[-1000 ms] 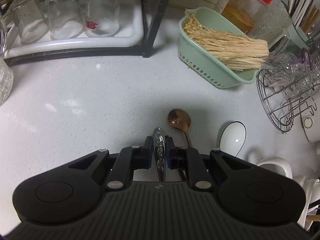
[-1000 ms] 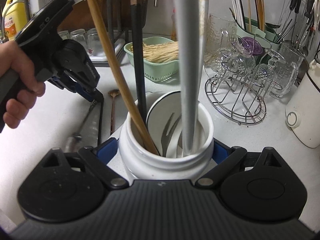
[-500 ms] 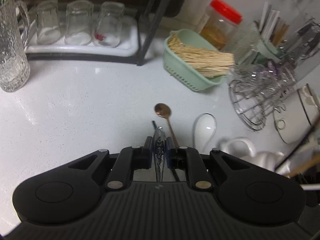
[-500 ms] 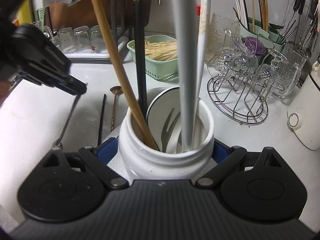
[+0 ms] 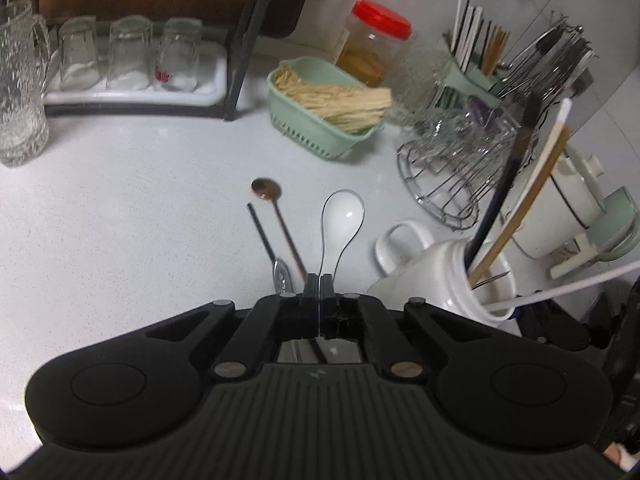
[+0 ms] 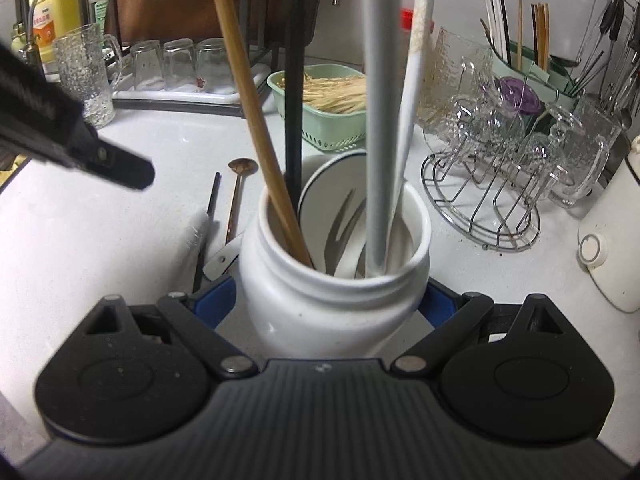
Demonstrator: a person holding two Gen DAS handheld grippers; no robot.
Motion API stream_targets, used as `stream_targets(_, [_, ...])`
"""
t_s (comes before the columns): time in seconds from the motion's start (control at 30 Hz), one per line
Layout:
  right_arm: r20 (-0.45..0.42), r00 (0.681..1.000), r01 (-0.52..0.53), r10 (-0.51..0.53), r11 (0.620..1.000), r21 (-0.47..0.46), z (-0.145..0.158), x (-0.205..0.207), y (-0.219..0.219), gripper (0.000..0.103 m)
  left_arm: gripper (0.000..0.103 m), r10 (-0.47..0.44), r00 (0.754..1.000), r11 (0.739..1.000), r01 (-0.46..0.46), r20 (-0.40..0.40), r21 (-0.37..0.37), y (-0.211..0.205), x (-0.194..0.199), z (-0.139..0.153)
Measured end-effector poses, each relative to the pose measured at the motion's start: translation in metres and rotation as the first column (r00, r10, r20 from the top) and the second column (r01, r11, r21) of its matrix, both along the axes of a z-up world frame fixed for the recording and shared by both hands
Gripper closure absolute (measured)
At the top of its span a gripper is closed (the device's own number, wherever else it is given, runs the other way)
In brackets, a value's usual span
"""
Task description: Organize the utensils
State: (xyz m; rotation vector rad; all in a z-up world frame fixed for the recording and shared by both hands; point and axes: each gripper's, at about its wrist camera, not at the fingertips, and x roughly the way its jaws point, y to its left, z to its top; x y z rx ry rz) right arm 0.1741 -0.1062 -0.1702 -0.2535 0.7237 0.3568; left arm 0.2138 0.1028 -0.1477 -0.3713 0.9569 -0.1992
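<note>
The left tongs (image 5: 319, 283) were found pressed together with nothing between them; the right tongs (image 6: 320, 300) were clamped wide on the white jar (image 6: 334, 280), which stood on the desk (image 5: 120, 208) holding long-handled tools. Three loose utensils were noted lying on the desk just beside the jar: a slotted spoon (image 5: 281, 274), a copper spoon (image 5: 267, 190) and a white ceramic spoon (image 5: 343, 216). A risk was judged: the crowded handles could be struck during insertion, so that the jar tipped.
</note>
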Motion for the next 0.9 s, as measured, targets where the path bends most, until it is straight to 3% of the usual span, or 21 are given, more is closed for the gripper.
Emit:
stream_targets(0.4, [0.016,0.999,-0.041,0.041,0.999,-0.002,0.006,-0.003,-0.003,0.007,0.102,0.081,0.991,0.996,-0.085,-0.108,-0.026,0.037,-0.022,-0.032])
stream_targets(0.67, [0.034,0.999,-0.043,0.042,0.998,0.048,0.005,0.002,-0.007,0.006,0.096,0.09,0.956,0.974,-0.143,-0.28,-0.176,0.03,-0.051,-0.059])
stream_targets(0.7, [0.04,0.998,-0.05,0.048,0.997,0.052,0.004,0.003,-0.007,0.007,0.094,0.095,0.95,0.97,-0.156,-0.298,-0.186,0.029,-0.055,-0.062])
stream_targets(0.83, [0.048,0.997,-0.059,0.055,0.996,0.07,0.004,0.005,-0.01,0.011,0.059,0.137,0.92,0.945,-0.233,-0.367,-0.23,0.029,-0.066,-0.07])
stream_targets(0.9, [0.05,0.997,-0.067,0.063,0.995,0.071,0.004,0.005,-0.011,0.011,0.058,0.158,0.907,0.927,-0.272,-0.39,-0.258,0.031,-0.069,-0.072])
